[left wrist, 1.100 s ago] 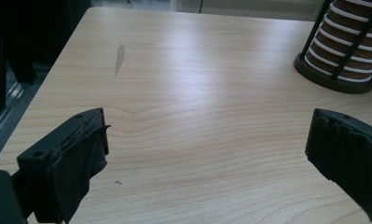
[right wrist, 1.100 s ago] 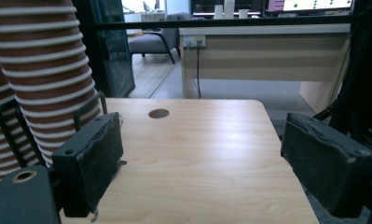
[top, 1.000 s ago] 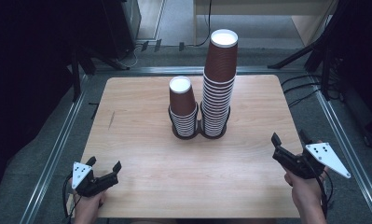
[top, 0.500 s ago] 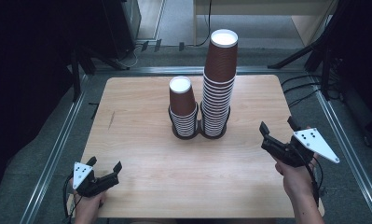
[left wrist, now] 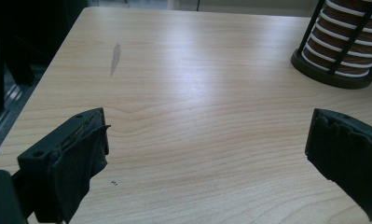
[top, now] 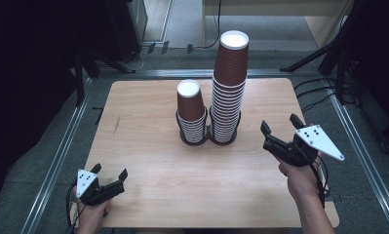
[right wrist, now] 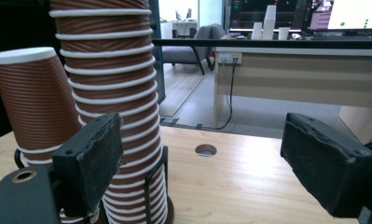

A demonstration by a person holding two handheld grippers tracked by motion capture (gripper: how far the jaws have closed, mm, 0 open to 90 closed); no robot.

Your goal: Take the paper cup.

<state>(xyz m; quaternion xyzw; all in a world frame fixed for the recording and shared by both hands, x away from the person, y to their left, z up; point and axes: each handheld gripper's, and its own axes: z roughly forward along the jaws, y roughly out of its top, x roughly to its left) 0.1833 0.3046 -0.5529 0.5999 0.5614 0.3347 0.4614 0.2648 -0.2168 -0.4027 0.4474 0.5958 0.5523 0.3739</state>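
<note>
**Right gripper near tall cup stack, both grippers empty**

Your right gripper point(top: 281, 131) sits above the counter point(top: 148, 112) near its right edge, jaws spread apart, nothing between them. It points at the tall cup stack point(top: 228, 85), near it but not touching. In the right gripper view the tall cup stack point(right wrist: 111, 107) stands just behind the left jaw.

The tall stack and the short cup stack point(top: 192, 111) stand side by side in a black holder point(top: 209, 139) at counter centre, toward the far edge.

Your left gripper point(top: 109, 176) rests at the near left corner, jaws wide apart, empty, well away from both stacks.
</note>
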